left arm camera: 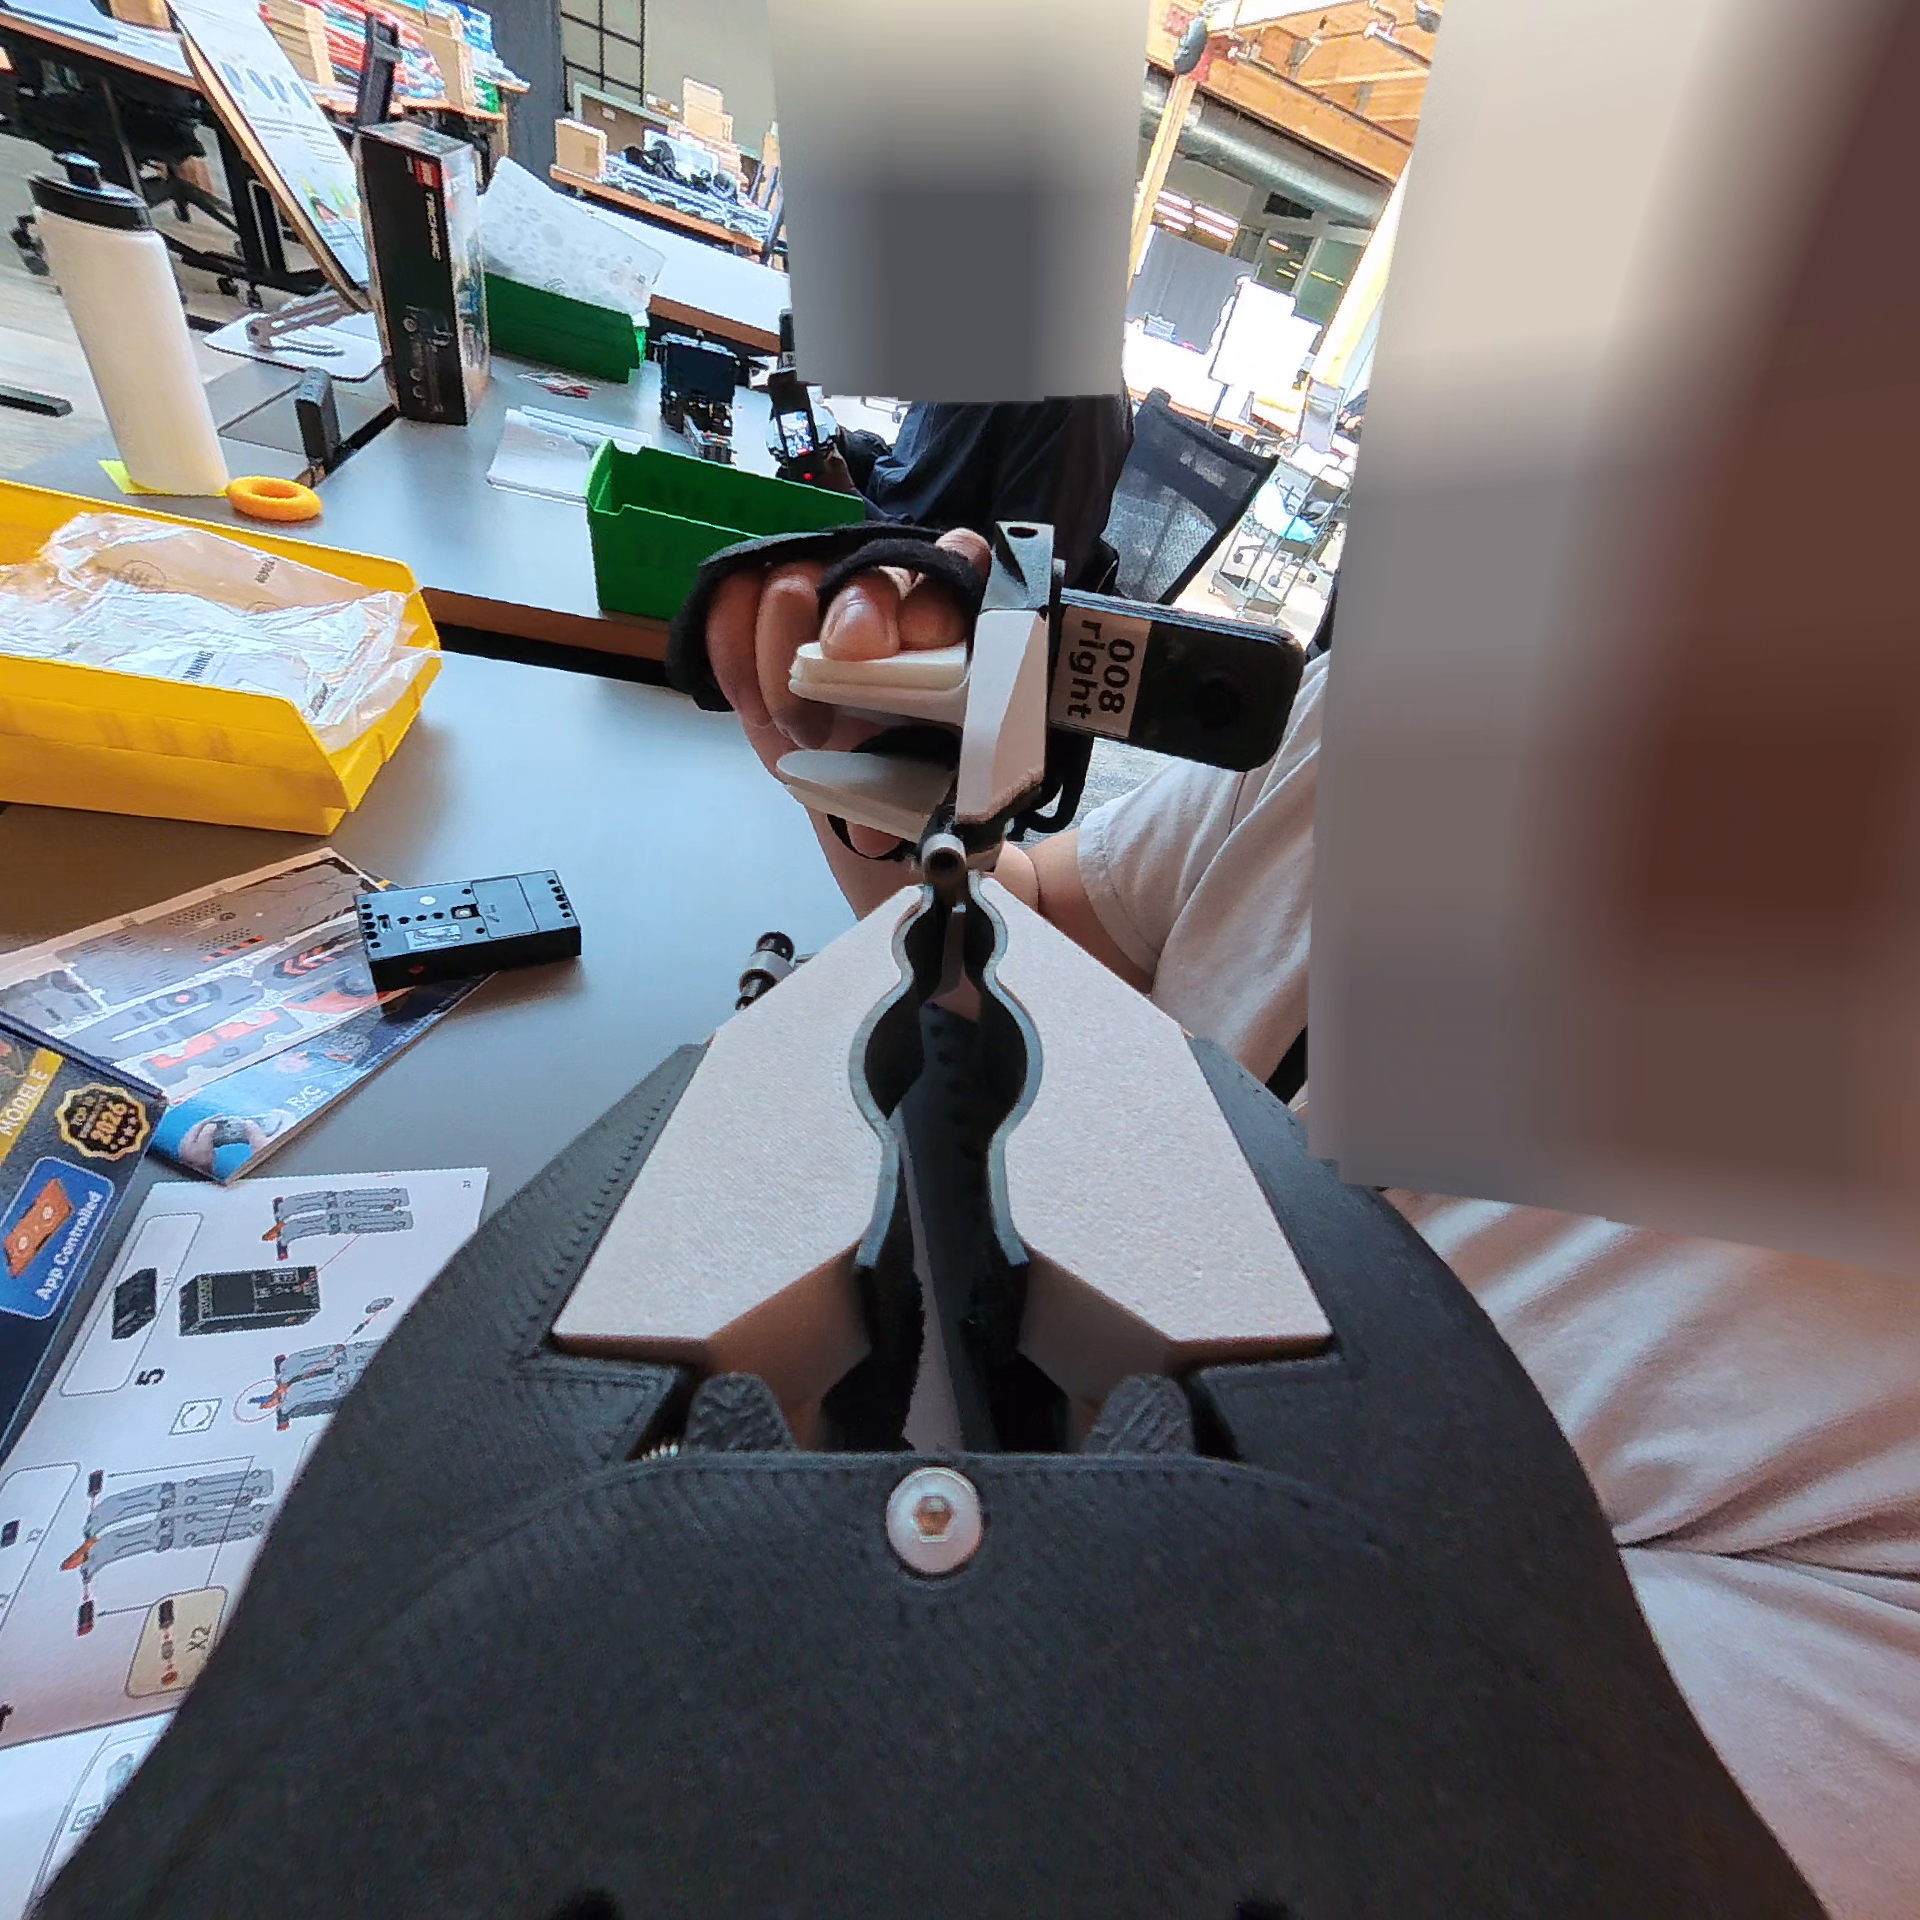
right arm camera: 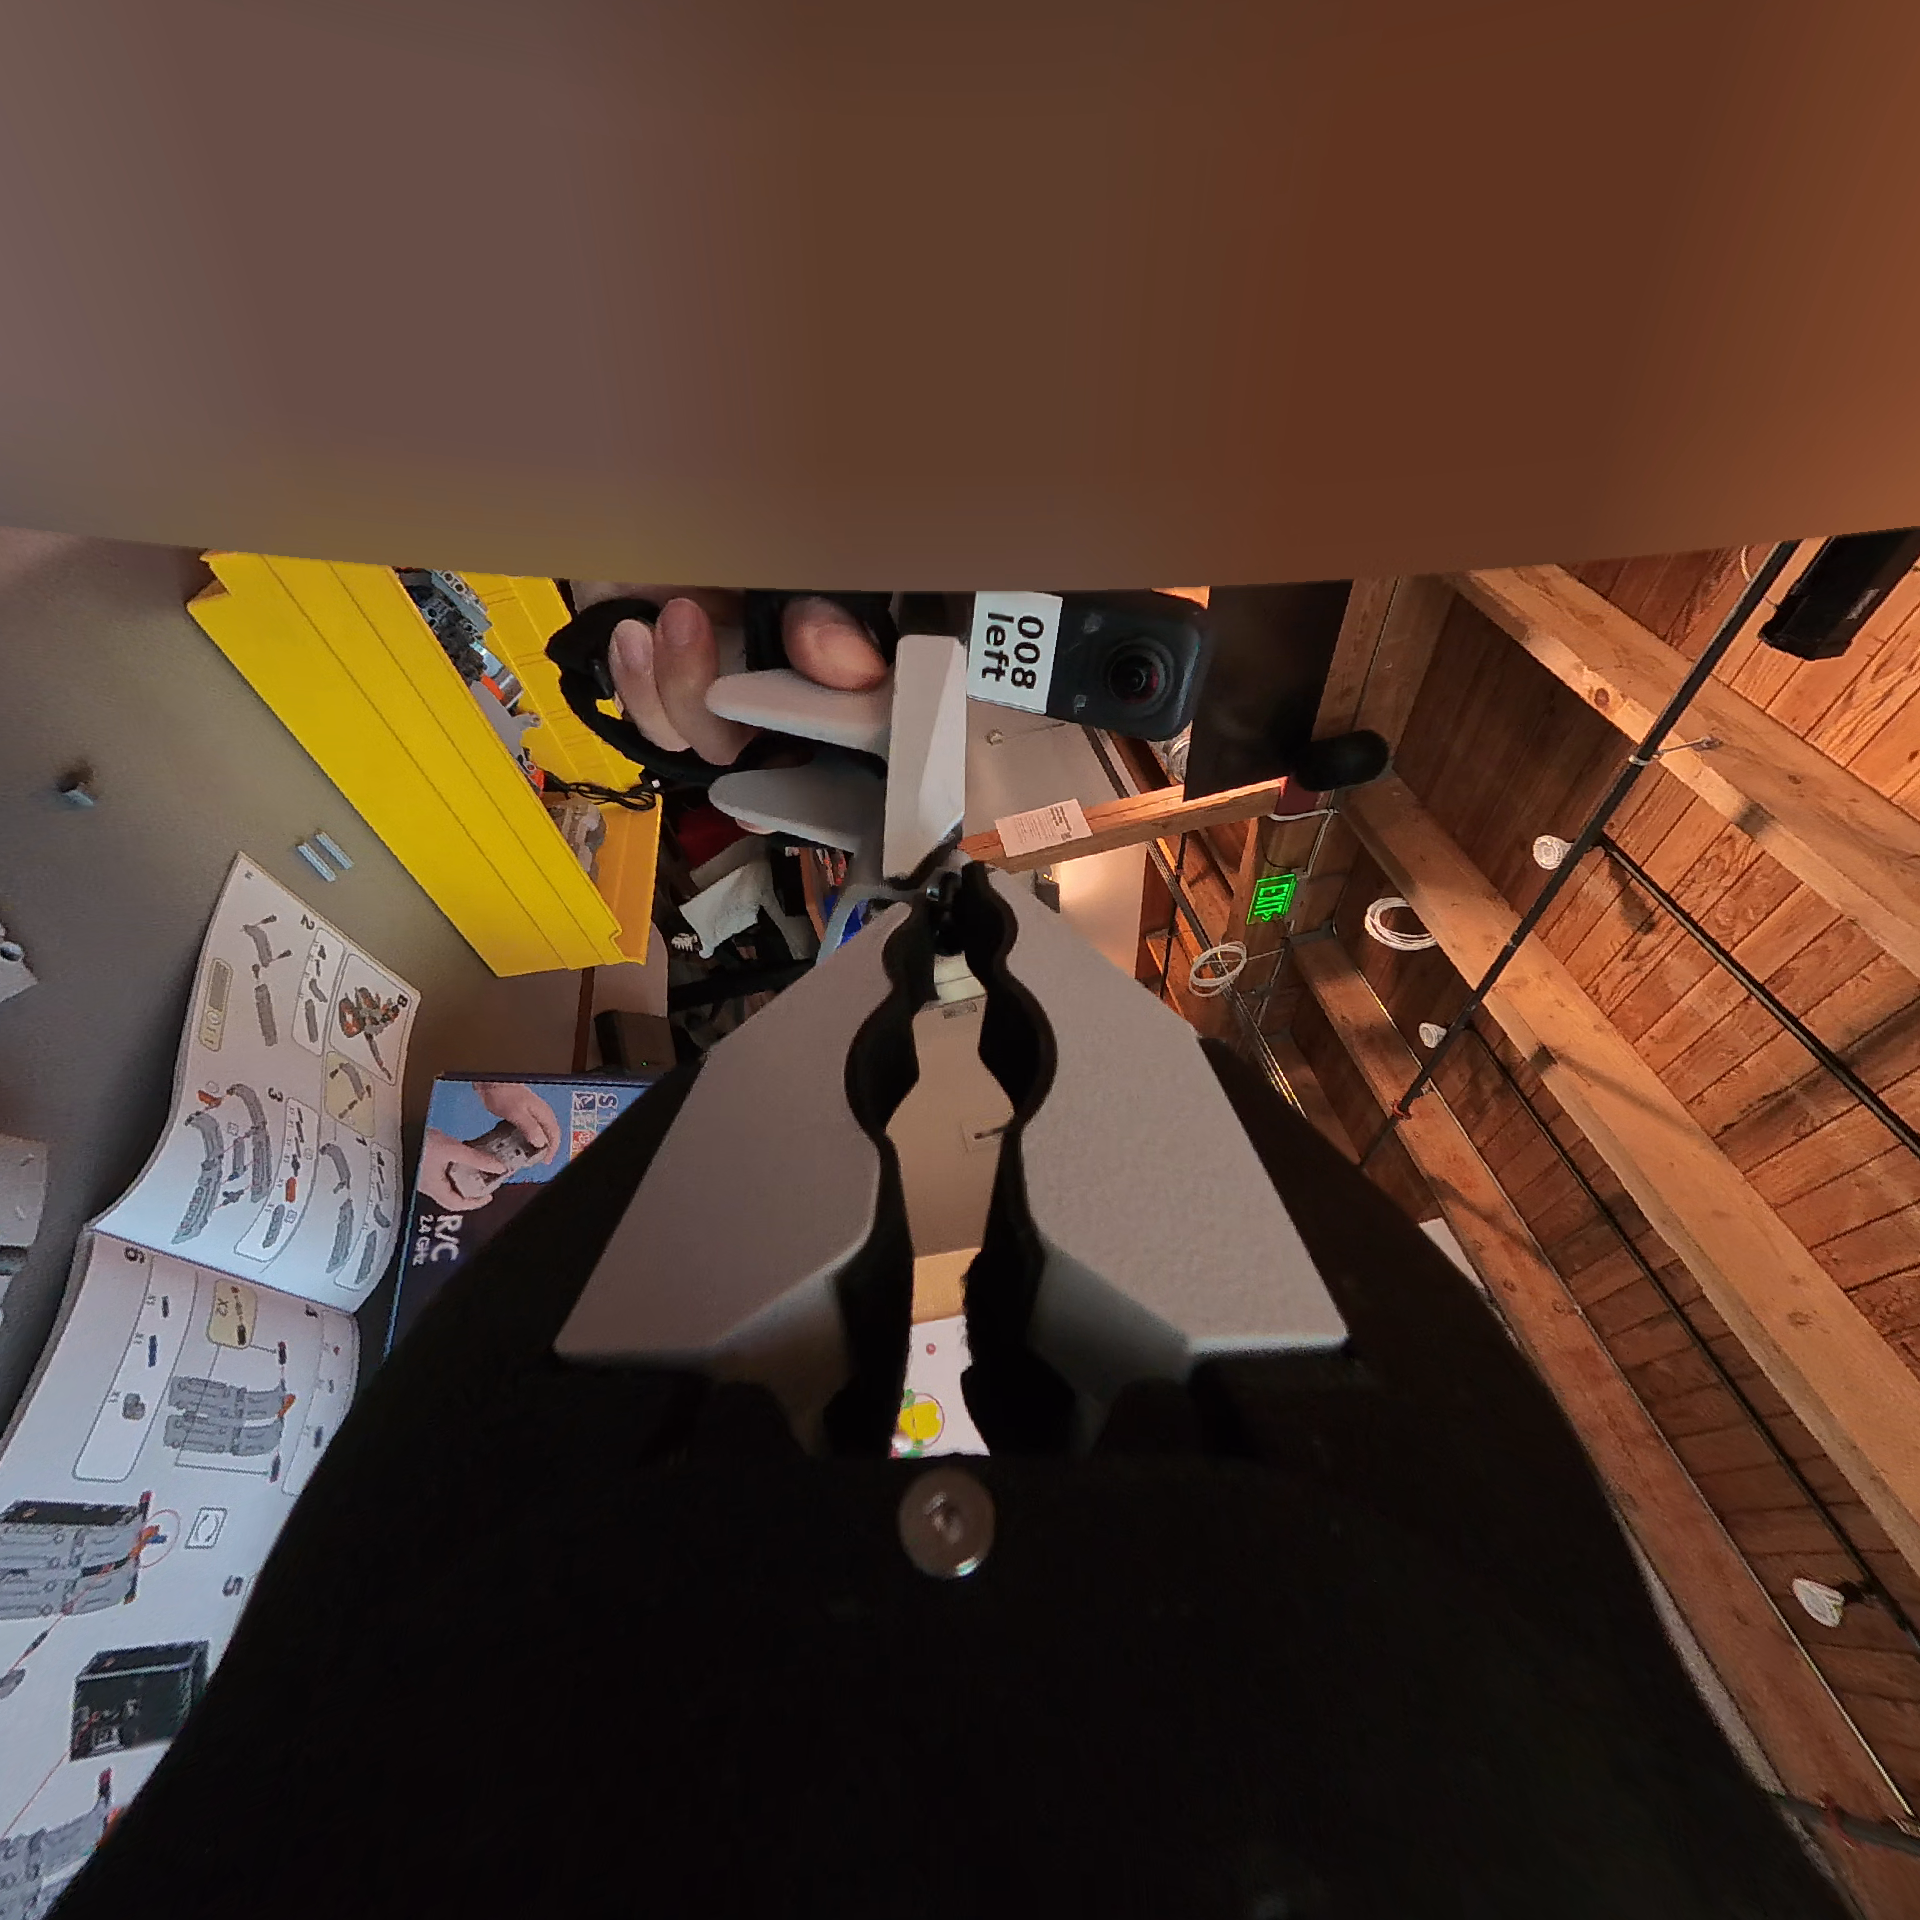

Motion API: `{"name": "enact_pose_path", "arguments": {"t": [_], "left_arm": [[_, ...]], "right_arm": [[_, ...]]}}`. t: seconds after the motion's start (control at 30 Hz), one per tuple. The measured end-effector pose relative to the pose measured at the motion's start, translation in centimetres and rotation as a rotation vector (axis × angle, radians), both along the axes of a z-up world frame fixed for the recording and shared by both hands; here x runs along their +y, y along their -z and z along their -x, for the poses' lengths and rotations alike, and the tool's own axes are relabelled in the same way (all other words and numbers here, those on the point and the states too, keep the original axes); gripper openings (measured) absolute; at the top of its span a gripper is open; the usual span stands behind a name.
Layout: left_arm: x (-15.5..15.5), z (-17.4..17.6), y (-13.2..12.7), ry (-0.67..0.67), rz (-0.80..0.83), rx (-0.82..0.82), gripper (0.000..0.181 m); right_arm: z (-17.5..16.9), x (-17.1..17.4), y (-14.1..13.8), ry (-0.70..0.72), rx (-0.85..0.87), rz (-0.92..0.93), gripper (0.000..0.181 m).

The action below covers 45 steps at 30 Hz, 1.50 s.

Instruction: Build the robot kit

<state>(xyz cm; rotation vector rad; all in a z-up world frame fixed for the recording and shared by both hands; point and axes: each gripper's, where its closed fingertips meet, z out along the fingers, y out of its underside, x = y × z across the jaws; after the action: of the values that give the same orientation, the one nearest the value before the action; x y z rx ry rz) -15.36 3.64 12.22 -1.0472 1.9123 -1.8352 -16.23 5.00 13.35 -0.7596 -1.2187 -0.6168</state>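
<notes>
Small grey-black pin [left arm camera: 943, 868] pinched tip-to-tip, left hand-held gripper [left arm camera: 948, 914] and right hand-held gripper [right arm camera: 943, 902] both closed on it

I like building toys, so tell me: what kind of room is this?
Probably a shared workshop or office. A grey table holds building-toy instruction sheets and a yellow parts bin. More desks stand behind, under a timber ceiling.

Both grippers meet tip to tip above the table [left arm camera: 582, 748] — bin [left arm camera: 208, 769] left, booklet [left arm camera: 208, 997] nearer.
</notes>
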Motion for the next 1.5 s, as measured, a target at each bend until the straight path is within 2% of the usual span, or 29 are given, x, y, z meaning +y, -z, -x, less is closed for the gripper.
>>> {"name": "enact_pose_path", "arguments": {"t": [0.47, 1.5], "left_arm": [[-0.1, 0.4, 0.5, 0.04, 0.002, 0.015, 0.001], [-0.2, 0.4, 1.1, 0.072, 0.0, 0.041, 0.001]], "right_arm": [[0.3, -0.1, 0.4, -0.071, 0.029, 0.041, 0.004], [0.4, 0.1, 0.9, -0.111, 0.035, 0.063, 0.004]]}}
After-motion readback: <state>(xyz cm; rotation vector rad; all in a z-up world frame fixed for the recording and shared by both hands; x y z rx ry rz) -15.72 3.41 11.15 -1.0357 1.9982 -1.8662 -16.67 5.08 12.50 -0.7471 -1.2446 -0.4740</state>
